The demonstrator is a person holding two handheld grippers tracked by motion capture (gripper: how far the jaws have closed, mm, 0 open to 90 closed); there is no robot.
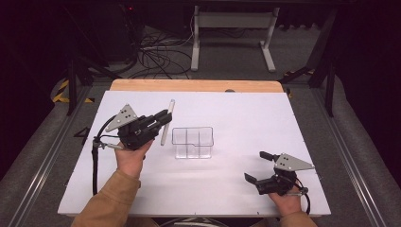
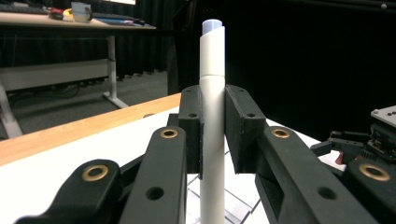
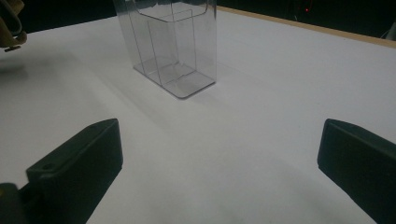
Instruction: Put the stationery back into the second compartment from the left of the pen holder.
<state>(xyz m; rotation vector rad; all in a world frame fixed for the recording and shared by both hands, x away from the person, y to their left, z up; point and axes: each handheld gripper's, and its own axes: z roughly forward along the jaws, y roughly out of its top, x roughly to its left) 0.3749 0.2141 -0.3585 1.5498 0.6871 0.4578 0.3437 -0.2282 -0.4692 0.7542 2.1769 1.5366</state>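
Your left claw (image 1: 163,117) grips a white pen (image 1: 167,121) upright, lifted just left of the clear organizer (image 1: 192,142) standing mid-surface (image 1: 265,118). Your right claw (image 1: 259,166) rests wide open, empty, near the front right. Next, I judge, swing the pen over 1 compartment and lower it.

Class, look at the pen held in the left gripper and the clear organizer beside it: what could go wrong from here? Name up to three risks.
1. The left gripper clamps the pen near mid-length, so it might pivot or slip between the jaws.
2. The organizer is clear and divided into compartments; the pen tip may catch a rim or divider.
3. The organizer stands free, and the open right gripper is well away, so a knock could shift or tip it.
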